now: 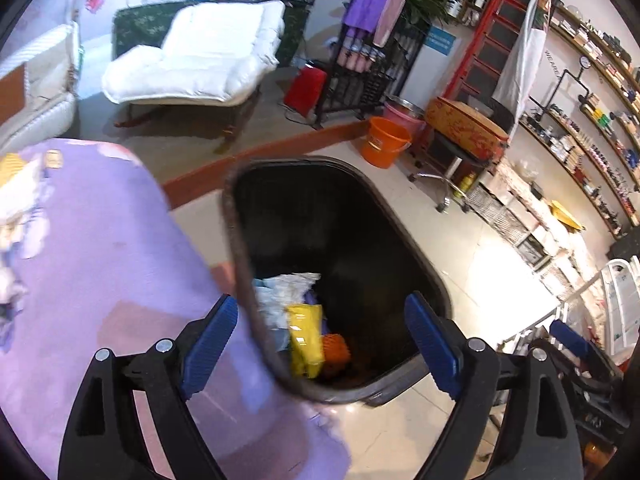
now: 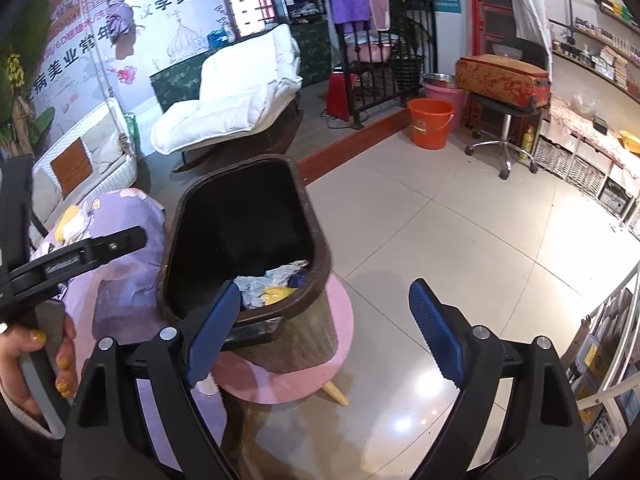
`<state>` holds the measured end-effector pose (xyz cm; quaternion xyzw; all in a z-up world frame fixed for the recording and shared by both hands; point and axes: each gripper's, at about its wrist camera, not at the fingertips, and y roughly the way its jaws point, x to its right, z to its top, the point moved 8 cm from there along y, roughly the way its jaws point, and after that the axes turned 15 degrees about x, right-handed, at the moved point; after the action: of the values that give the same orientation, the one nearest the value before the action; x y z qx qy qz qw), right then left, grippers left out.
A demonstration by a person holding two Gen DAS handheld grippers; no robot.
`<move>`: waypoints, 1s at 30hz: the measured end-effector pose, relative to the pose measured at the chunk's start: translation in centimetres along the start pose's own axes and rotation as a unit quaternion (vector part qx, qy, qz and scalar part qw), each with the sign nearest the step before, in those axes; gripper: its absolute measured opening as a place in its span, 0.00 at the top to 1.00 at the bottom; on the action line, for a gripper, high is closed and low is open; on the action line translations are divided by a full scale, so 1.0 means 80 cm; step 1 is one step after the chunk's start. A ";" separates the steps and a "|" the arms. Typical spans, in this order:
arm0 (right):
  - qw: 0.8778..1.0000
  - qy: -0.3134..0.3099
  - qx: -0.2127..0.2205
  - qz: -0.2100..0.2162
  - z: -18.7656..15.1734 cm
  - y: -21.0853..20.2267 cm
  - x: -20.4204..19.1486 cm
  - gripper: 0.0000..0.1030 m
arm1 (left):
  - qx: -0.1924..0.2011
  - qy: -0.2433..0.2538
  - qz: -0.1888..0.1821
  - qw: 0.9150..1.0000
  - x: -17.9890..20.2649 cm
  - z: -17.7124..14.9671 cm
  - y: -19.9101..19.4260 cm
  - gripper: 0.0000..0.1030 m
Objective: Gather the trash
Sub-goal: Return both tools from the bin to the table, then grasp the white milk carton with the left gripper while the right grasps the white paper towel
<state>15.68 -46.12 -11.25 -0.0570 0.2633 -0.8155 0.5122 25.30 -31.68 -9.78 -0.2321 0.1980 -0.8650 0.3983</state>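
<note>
left wrist view: left gripper wide open and empty above the trash bin.
right gripper also gapes empty; check the wrapper landed inside before lifting clear of the rim.

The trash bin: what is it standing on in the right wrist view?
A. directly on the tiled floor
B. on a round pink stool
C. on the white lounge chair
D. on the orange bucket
B. In the right wrist view the dark trash bin rests on the round pink stool, whose seat and one wooden leg show beneath it, above the tiled floor.
</note>
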 end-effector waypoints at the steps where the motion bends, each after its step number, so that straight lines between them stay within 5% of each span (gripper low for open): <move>1: 1.000 -0.002 -0.001 0.004 -0.001 0.001 -0.006 0.17 | 0.006 0.002 0.010 1.000 -0.008 0.001 -0.008 0.17; 9: 0.998 -0.030 -0.014 0.060 -0.006 0.009 -0.074 0.17 | 0.030 -0.014 0.107 0.994 -0.096 -0.003 -0.070 0.16; 20: 0.987 -0.066 -0.047 0.140 -0.028 0.016 -0.173 0.17 | 0.013 -0.040 0.263 0.964 -0.240 -0.026 -0.139 0.16; 30: 0.978 -0.098 -0.057 0.173 -0.034 0.010 -0.228 0.17 | -0.021 -0.022 0.314 0.949 -0.316 -0.016 -0.113 0.18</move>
<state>23.88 -29.60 -10.71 -0.1191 0.2643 -0.6883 0.6650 33.75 -6.25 -12.22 -0.1855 0.2705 -0.6862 0.6493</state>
